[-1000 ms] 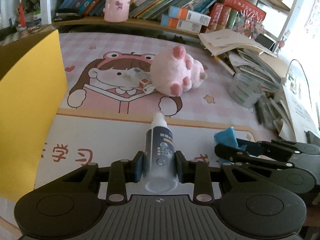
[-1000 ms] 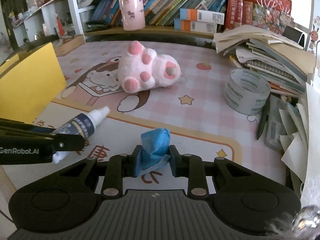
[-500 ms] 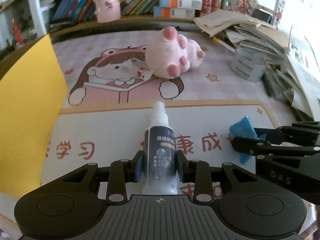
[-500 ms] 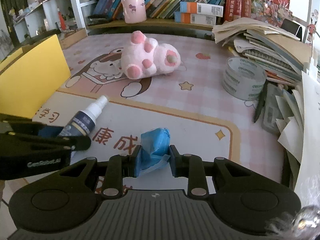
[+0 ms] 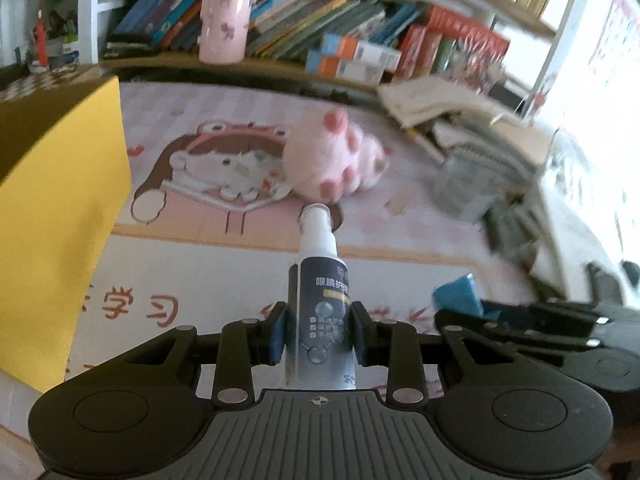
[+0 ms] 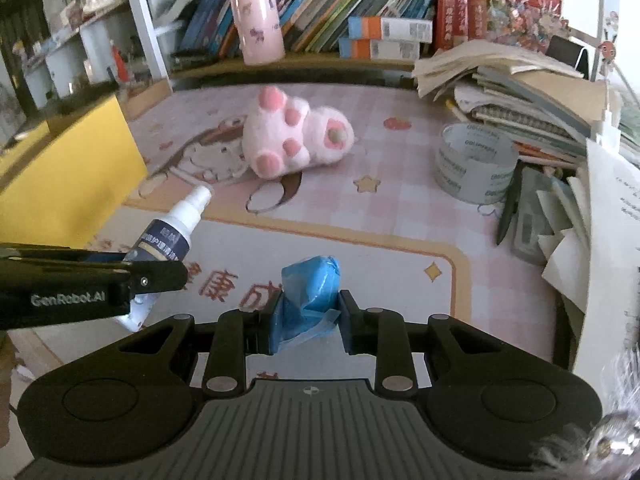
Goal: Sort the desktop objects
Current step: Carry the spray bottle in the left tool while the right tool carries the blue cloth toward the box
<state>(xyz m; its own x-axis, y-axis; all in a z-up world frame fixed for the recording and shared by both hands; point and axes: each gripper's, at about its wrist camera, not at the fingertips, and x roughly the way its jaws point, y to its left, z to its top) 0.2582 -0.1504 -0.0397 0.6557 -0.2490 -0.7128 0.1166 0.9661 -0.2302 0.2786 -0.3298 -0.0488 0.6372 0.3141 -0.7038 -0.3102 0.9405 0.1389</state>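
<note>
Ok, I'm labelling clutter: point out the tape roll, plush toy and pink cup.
tape roll [image 6: 474, 168], right wrist view, outer wall.
plush toy [image 6: 296, 140], right wrist view, body.
pink cup [image 6: 260, 24], right wrist view, side.

Both wrist views close, angled down over desk mat [image 6: 400, 216]; share plush toy [image 5: 336, 160], bookshelf [image 6: 320, 12].

Black plastic left gripper [image 5: 319, 334] and right gripper [image 6: 306, 322]: ribbed grey deck, round silver screws, a disc at 4 and 8 o'clock, blue finger pads [image 6: 275, 326]; white "GenRobot.AI" lettering marks the left one's side.
</note>
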